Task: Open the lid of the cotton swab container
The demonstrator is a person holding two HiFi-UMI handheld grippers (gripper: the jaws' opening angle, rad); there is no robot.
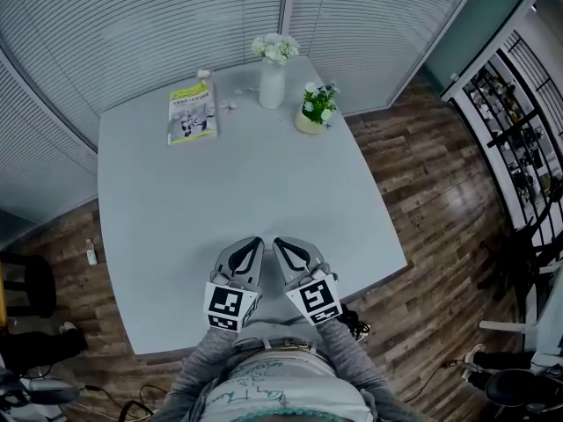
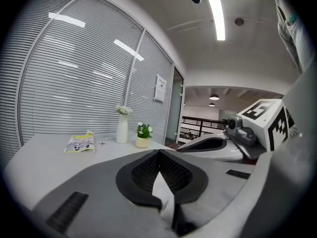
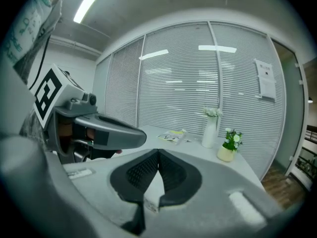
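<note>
The left claw [image 1: 253, 243] and right claw [image 1: 281, 243] are clenched tight and empty. They sit side by side over the near edge of the surface [image 1: 176, 236], probably waiting to start.

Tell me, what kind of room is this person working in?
Probably an office meeting room: a plain grey table, walls lined with slatted blinds, and a wood-plank floor. A white vase of flowers and a booklet sit near the table's far edge.
</note>
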